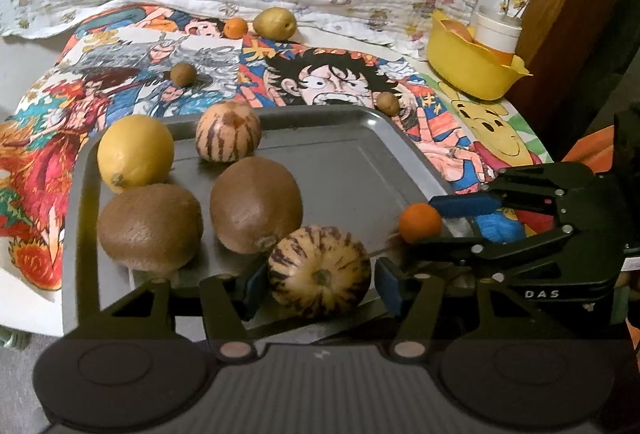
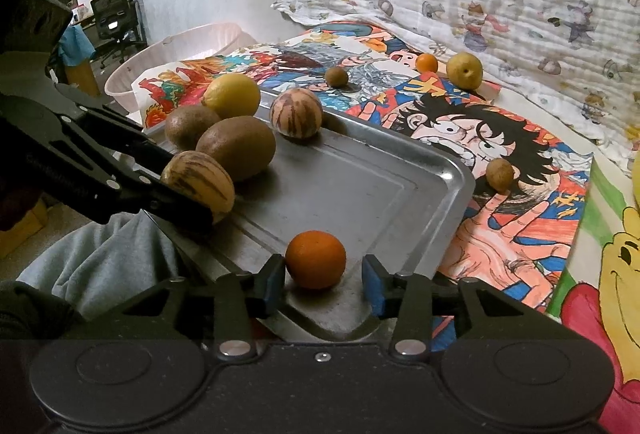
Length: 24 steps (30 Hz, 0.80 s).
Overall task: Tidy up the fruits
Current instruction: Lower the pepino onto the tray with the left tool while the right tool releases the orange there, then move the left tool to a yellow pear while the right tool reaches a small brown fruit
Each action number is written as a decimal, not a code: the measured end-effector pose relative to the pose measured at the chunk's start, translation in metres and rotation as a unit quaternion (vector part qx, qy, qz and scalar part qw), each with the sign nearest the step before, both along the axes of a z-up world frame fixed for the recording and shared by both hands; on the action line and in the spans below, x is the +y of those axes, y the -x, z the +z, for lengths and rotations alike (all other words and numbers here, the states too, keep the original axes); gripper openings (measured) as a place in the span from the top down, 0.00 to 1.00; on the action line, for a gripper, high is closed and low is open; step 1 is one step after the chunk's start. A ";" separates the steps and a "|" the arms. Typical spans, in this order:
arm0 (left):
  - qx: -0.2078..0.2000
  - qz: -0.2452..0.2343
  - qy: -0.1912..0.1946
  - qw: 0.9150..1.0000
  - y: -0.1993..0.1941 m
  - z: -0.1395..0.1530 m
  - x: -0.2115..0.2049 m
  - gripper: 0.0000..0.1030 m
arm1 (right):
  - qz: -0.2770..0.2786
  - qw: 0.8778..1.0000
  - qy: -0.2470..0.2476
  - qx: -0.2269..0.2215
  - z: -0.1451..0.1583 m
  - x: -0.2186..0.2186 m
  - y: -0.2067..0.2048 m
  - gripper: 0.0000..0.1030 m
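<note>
A metal tray [image 1: 352,169] [image 2: 380,185] holds a lemon [image 1: 135,152], two brown kiwis [image 1: 150,226] [image 1: 256,203] and a striped melon [image 1: 228,131]. My left gripper [image 1: 320,282] stands open around a second striped melon [image 1: 319,271] [image 2: 198,179] at the tray's near edge, pads close to its sides. My right gripper [image 2: 324,274] is open around a small orange [image 2: 316,260] [image 1: 420,223] resting on the tray; the left pad is near it, the right pad stands apart.
Off the tray on the cartoon cloth lie another small orange [image 1: 235,27], a yellow pear [image 1: 275,22], and two small brown fruits [image 1: 183,73] [image 1: 388,102]. A yellow bowl [image 1: 468,69] with a white cup stands at the back right.
</note>
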<state>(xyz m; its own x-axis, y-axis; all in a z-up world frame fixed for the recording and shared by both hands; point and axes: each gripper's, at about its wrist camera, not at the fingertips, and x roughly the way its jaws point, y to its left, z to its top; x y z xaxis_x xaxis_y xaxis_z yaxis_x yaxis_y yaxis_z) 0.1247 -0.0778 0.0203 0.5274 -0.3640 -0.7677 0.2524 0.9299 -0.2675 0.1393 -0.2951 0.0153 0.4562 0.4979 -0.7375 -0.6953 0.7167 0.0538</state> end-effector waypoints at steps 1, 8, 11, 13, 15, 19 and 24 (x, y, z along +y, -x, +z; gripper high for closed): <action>0.001 0.001 0.002 1.000 0.001 0.000 0.001 0.38 | -0.001 1.000 0.000 -0.001 0.001 0.000 0.001 0.53; -0.003 0.003 0.006 1.000 0.008 0.008 0.007 0.25 | -0.005 1.000 -0.005 -0.013 0.012 -0.005 0.004 0.38; -0.005 0.005 0.003 1.000 0.012 0.013 0.009 0.20 | -0.006 1.000 -0.005 -0.018 0.015 -0.006 0.007 0.29; -0.006 0.008 0.003 1.000 0.016 0.017 0.012 0.17 | -0.005 1.000 -0.003 -0.021 0.017 -0.007 0.009 0.25; -0.008 0.014 0.003 1.000 0.019 0.021 0.016 0.14 | -0.006 1.000 -0.002 -0.025 0.020 -0.008 0.011 0.20; -0.018 0.026 -0.005 1.000 0.024 0.030 0.023 0.06 | -0.011 0.999 -0.004 -0.032 0.024 -0.011 0.013 0.11; -0.039 0.049 -0.028 0.998 0.024 0.044 0.034 0.01 | -0.024 0.999 -0.006 -0.045 0.029 -0.014 0.013 0.01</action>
